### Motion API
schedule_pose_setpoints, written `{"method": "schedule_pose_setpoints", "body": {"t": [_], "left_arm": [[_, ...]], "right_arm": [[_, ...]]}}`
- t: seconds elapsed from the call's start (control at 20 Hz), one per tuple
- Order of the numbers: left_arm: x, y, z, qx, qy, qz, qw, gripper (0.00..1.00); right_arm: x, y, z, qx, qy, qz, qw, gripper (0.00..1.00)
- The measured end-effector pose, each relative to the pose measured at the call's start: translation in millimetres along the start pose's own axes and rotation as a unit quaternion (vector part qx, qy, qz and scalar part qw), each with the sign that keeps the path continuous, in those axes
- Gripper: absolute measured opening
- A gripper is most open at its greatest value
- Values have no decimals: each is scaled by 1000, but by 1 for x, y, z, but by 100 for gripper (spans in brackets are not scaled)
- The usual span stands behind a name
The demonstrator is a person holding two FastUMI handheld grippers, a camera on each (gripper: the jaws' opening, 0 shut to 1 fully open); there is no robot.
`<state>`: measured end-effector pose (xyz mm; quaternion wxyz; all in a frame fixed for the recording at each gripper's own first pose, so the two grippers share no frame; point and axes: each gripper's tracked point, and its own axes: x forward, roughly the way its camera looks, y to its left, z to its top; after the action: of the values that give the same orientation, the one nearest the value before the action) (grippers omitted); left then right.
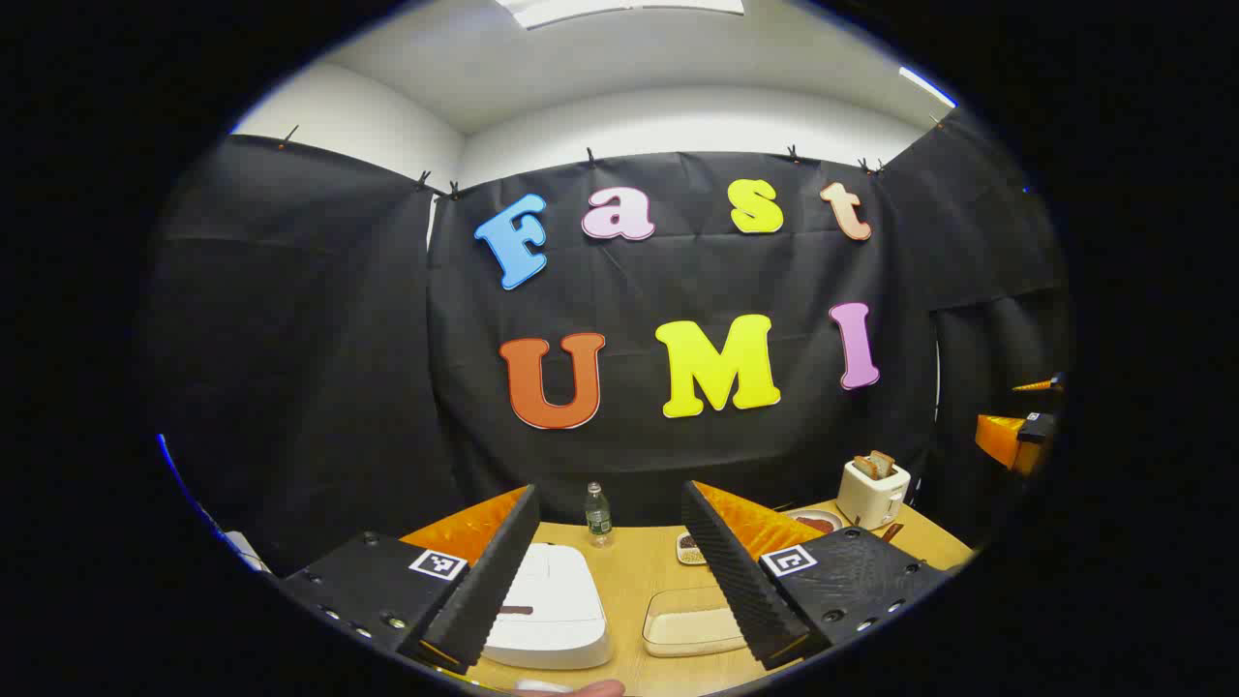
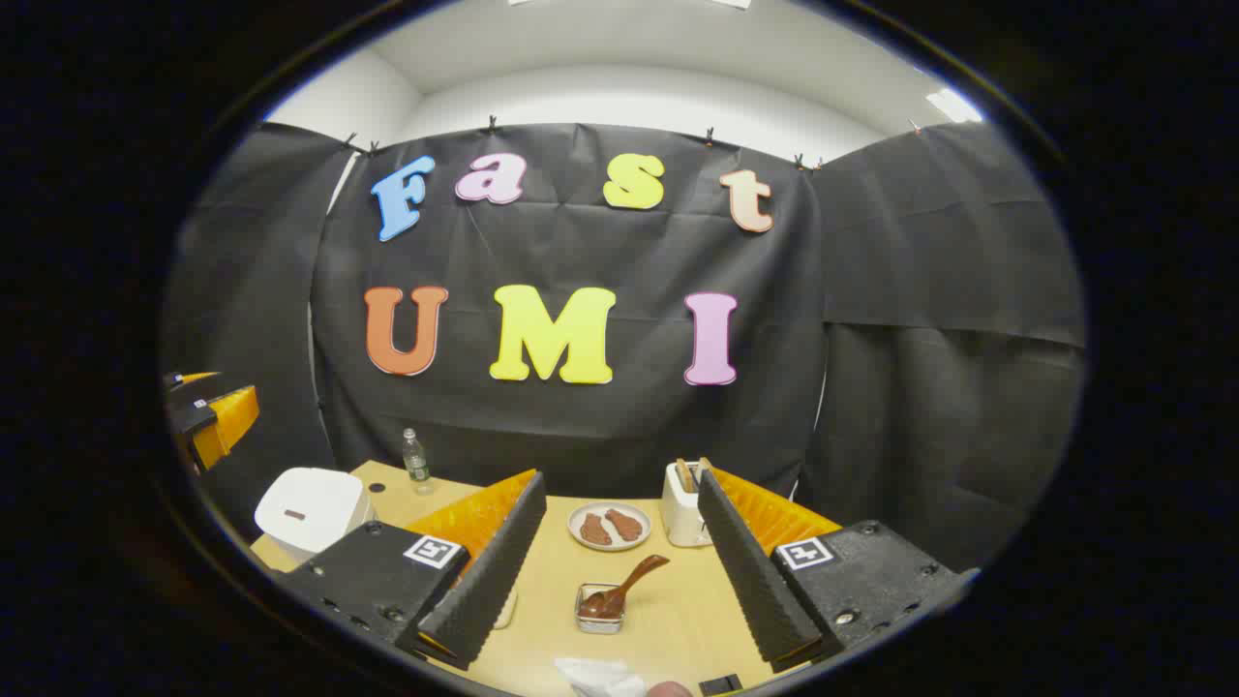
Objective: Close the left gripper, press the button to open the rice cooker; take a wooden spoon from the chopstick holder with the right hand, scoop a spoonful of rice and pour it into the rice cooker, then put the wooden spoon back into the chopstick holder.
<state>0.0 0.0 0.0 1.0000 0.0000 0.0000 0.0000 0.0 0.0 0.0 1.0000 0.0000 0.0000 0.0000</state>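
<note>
Hovering level above the near edge of the desk (image 1: 629,581), the left tool (image 1: 610,571) stands wide, the closed white rice cooker (image 1: 547,605) just ahead between its fingers. The right tool (image 2: 619,571) is equally wide over open desk, the wooden spoon (image 2: 624,586) resting in a small container (image 2: 600,610) ahead, apart from both fingers.

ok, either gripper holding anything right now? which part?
Nothing held. Left gripper and right gripper are both open and empty; the wooden spoon rests in its holder.
</note>
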Motion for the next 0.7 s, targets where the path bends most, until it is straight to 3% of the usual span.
{"method": "schedule_pose_setpoints", "body": {"t": [0.05,0.15,0.2,0.7], "left_arm": [[-1,0,-1,0,3,-1,1000,95],[-1,2,-3,5,4,1,1000,90],[-1,2,-4,6,5,2,1000,95],[1,5,-11,0,12,-1,1000,95]], "right_arm": [[0,0,1,0,0,1,1000,100],[0,0,1,1,0,1,1000,100],[-1,0,1,1,0,1,1000,100],[2,3,2,-3,2,2,1000,100]]}}
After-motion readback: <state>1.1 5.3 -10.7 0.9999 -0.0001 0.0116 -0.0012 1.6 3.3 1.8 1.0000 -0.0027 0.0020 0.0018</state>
